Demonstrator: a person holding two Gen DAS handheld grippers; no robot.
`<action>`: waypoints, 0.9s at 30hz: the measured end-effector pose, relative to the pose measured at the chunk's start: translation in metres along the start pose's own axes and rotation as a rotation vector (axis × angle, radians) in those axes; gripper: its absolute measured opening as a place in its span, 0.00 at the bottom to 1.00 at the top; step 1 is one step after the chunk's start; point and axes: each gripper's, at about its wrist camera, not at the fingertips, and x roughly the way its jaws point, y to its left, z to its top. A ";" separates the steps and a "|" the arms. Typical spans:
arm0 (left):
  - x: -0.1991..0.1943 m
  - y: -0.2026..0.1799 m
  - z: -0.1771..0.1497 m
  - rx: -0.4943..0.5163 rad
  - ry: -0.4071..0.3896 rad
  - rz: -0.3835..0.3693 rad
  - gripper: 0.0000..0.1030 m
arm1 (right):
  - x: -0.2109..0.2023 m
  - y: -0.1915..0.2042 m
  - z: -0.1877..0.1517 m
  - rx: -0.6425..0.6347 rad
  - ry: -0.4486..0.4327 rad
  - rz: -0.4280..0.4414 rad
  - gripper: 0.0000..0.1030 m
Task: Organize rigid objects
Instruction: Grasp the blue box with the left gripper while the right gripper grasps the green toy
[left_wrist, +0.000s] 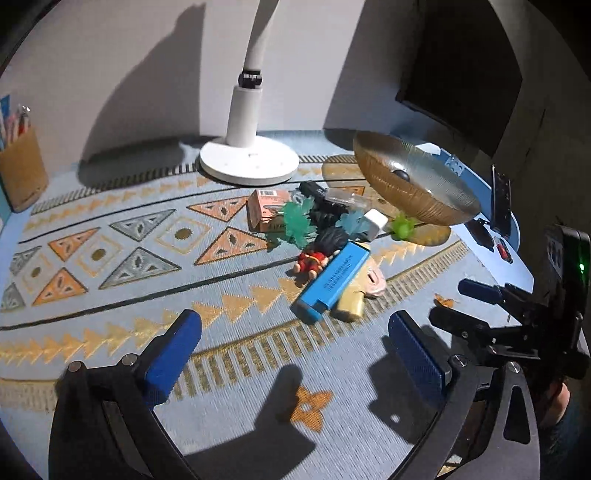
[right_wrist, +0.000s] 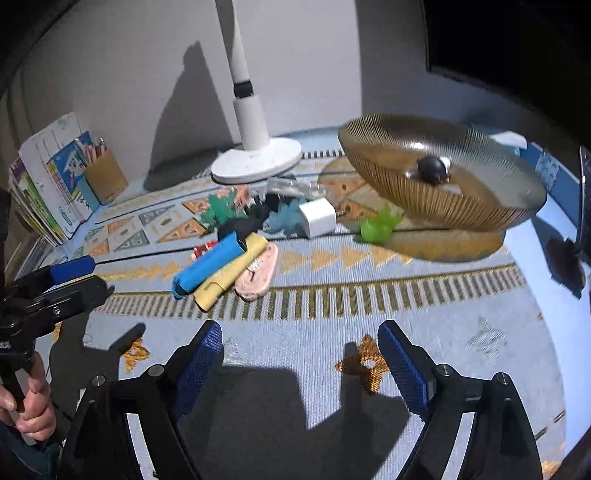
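Observation:
A heap of small items lies on the patterned cloth: a long blue box (left_wrist: 332, 281) on a yellow box (left_wrist: 349, 302), a pink flat toy (left_wrist: 375, 282), a red figurine (left_wrist: 312, 262), a peach carton (left_wrist: 264, 210), a white charger (left_wrist: 373, 223), and teal (left_wrist: 297, 221) and green (left_wrist: 403, 226) spiky toys. A ribbed glass bowl (left_wrist: 413, 177) behind the heap holds a dark ball (right_wrist: 432, 170). My left gripper (left_wrist: 293, 334) is open and empty, just short of the blue box. My right gripper (right_wrist: 299, 345) is open and empty, in front of the blue box (right_wrist: 208, 264).
A white lamp base (left_wrist: 249, 162) stands behind the heap. A brown pencil cup (left_wrist: 22, 173) and stacked books (right_wrist: 48, 184) sit at the far left. Dark small items (left_wrist: 500, 199) lie near the table's right edge. A hand (right_wrist: 31, 410) grips the left tool's handle.

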 end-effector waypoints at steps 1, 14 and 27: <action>0.003 0.004 0.003 -0.013 0.006 -0.015 0.98 | 0.001 -0.002 0.000 0.010 0.003 -0.004 0.83; 0.058 -0.005 0.018 0.110 0.123 -0.049 0.83 | 0.022 -0.065 0.041 0.258 0.038 0.012 0.83; 0.080 -0.010 0.028 0.107 0.188 -0.096 0.62 | 0.065 -0.079 0.076 0.351 0.006 -0.052 0.59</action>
